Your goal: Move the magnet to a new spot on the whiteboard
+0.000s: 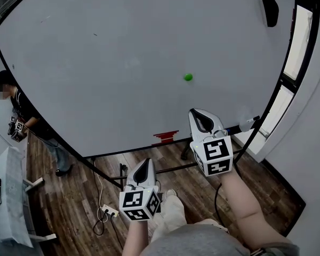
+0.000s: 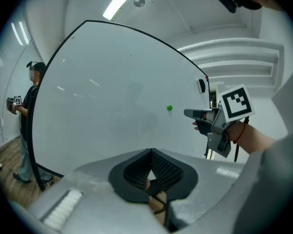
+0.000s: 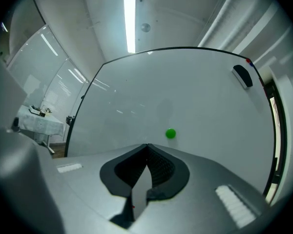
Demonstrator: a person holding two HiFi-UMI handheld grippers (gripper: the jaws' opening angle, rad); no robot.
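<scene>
Because the right gripper [image 1: 198, 116] has its jaws pressed together with nothing between them, you must open them before you reach the magnet [image 1: 188, 77]. The small green magnet sits on the whiteboard [image 1: 96, 63], right of the board's middle and nearer its right edge than its left, well below the black eraser [image 1: 270, 11] in the upper right corner. Your right gripper is held up in front of the board's lower edge, below the magnet and apart from it. In the right gripper view the magnet appears just above and to the right of the closed tips. Spread the jaws wider than the magnet, line up the tips so that the magnet falls between them, and advance squarely toward the board face. Close on the magnet's rim, not its front, since a rounded cap is likely to slip from a shallow pinch. Expect the board to resist, and draw the magnet off steadily. Choose a bare area well apart from the present spot, for example toward the left edge. The left gripper [image 1: 143, 169] is held lower, below the board's bottom edge, its jaws likewise closed and empty. Keep it clear of the right arm's path.
</scene>
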